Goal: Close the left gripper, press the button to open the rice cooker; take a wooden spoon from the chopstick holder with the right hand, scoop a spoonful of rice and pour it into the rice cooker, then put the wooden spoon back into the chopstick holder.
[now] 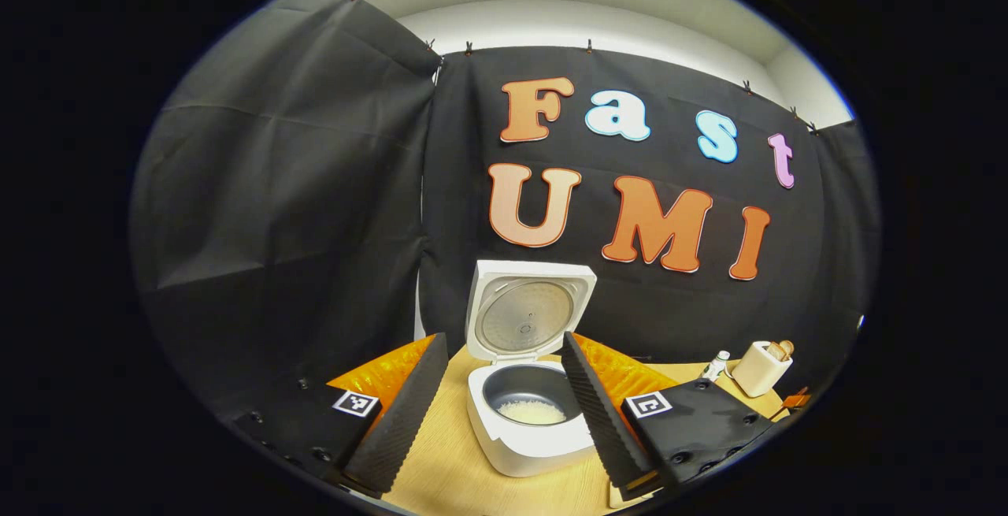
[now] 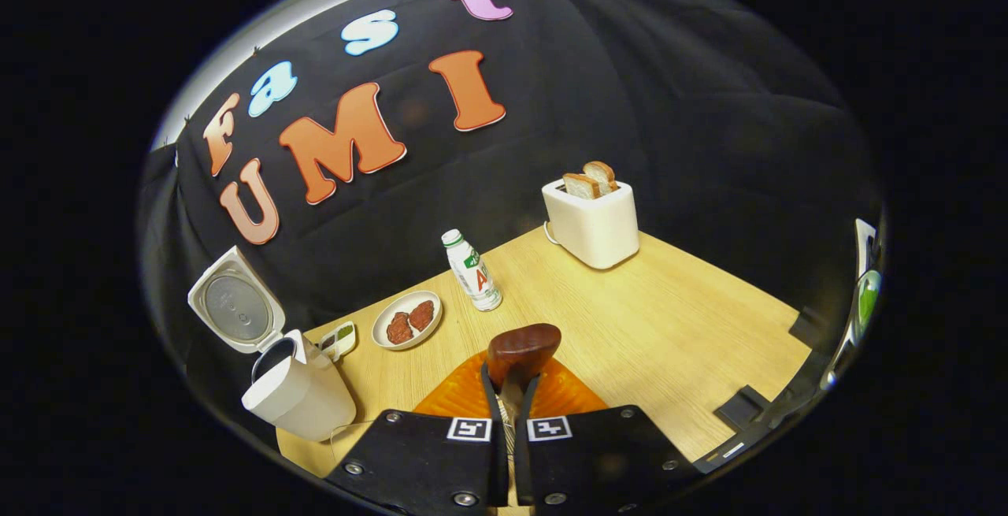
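My right claw (image 2: 510, 390) pinches the wooden spoon (image 2: 522, 352), bowl outward; my left claw (image 1: 504, 398) hangs spread before the open rice cooker (image 1: 526, 413), whose pot already holds rice (image 1: 531, 412). I judge returning the spoon comes next: I should keep it upright and lower it squarely into the holder before releasing. On the table (image 2: 646, 319): one toaster (image 2: 592, 224) with two bread slices (image 2: 591, 180), one bottle (image 2: 471, 270), one plate (image 2: 406, 319).
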Tool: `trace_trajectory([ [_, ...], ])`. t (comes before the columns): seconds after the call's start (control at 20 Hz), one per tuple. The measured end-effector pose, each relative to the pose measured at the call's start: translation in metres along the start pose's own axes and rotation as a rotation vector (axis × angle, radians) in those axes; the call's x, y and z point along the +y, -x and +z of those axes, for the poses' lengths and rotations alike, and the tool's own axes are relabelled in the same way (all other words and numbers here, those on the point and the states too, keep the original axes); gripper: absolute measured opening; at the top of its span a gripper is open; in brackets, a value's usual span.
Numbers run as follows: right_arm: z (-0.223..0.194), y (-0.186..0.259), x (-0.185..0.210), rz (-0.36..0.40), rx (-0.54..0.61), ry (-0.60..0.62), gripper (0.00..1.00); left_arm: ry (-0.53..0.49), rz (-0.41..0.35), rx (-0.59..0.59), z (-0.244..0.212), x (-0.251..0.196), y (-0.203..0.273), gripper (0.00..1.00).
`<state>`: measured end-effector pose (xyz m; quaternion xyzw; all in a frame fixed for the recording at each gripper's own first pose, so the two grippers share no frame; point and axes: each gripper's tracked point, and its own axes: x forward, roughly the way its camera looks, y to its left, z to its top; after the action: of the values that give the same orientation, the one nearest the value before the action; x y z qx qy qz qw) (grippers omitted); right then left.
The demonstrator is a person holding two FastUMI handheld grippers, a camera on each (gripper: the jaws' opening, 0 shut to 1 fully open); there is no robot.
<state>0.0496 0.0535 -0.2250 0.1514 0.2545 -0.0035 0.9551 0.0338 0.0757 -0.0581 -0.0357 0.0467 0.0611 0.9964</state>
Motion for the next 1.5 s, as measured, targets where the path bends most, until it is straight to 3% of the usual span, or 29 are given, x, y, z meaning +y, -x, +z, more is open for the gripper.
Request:
trace_trajectory([
  [0.4,0.016,0.05,0.089,0.172,-0.064,0.112,0.02,-0.015,-0.006,0.014,-0.008,-0.002,-0.007,1.0],
  [0.75,-0.039,0.043,0.141,0.271,-0.012,0.271,0.02,-0.03,-0.006,0.02,-0.008,0.002,-0.005,0.98],
  [1.2,-0.113,0.02,0.127,0.214,0.009,0.508,0.02,-0.075,0.015,0.03,-0.012,0.016,0.004,0.99],
  [1.35,-0.116,0.02,0.133,0.229,-0.023,0.527,0.02,-0.074,0.016,0.045,-0.017,0.018,0.004,1.0],
  [1.5,-0.129,0.018,0.128,0.231,0.014,0.447,0.03,-0.073,0.012,0.058,-0.023,0.019,0.006,1.0],
])
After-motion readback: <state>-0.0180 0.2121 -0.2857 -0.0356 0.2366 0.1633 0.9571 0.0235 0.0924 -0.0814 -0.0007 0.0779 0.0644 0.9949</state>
